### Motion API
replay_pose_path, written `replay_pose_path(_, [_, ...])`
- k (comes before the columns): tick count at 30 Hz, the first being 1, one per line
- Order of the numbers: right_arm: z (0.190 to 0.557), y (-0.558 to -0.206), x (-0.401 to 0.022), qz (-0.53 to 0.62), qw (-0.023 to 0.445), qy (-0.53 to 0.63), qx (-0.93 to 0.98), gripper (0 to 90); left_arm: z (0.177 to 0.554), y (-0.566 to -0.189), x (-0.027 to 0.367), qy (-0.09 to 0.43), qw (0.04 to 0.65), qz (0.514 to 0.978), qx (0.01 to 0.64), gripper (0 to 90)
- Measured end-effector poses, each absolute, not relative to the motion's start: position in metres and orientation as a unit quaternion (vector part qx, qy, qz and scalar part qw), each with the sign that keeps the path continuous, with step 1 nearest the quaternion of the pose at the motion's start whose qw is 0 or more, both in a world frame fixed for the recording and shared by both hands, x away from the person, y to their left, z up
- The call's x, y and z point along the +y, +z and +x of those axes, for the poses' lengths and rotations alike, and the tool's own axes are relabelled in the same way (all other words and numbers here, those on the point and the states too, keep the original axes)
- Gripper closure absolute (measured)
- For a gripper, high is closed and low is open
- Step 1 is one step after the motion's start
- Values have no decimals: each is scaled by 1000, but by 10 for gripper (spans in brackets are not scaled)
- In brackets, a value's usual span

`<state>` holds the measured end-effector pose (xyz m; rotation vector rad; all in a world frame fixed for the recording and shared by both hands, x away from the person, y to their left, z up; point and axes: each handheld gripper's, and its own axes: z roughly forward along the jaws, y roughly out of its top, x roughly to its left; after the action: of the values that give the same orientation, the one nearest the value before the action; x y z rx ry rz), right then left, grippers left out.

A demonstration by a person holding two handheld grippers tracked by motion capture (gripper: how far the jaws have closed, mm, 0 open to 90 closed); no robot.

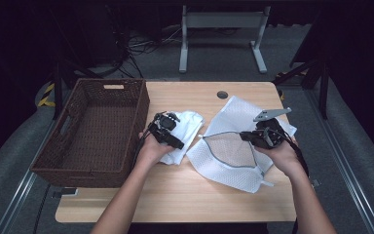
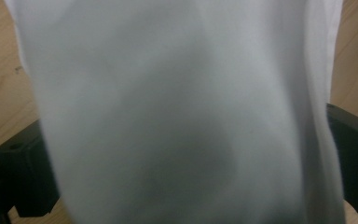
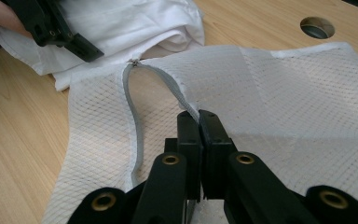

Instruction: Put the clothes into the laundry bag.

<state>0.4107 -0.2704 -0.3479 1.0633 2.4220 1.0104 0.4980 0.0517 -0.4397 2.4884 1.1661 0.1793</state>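
Note:
A white cloth (image 1: 191, 122) lies crumpled mid-table, just left of a white mesh bag (image 1: 233, 111) with a grey zipper. My left gripper (image 1: 175, 131) is down over the cloth with its jaws spread wide. In the left gripper view the cloth (image 2: 177, 93) hangs blurred and close between the two jaws (image 2: 186, 154), and no pad visibly presses on it. My right gripper (image 3: 199, 116) is shut on the bag's zippered edge (image 3: 186, 100) and holds the mouth lifted open (image 1: 246, 136). The right gripper view has the cloth (image 3: 121, 23) and the left gripper (image 3: 51, 28) beyond the bag's mouth.
A dark wicker basket (image 1: 141, 105) stands at the table's left end, close to the left hand. A round cable hole (image 1: 222, 94) sits in the wooden table (image 1: 199, 195) behind the bag. Beyond the far edge stand a grey frame and cables on the floor.

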Motion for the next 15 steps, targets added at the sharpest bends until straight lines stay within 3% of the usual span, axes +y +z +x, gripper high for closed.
replay_pose_path(6, [410,-348,-270,369,155,351,846,881,498,-447,50,62,176,892,412,22])
replay_pose_path(10, [411,-348,-270,368,155,351,847,880,497,-448,51,66,178,893,407,81])
replay_pose_path(12, [411,-348,-270,367,156,351,847,881,495,-446,52,67,184,893,406,127])
replay_pose_path(15, [411,-348,-270,367,156,351,847,881,493,-443,53,72,188,897,395,269])
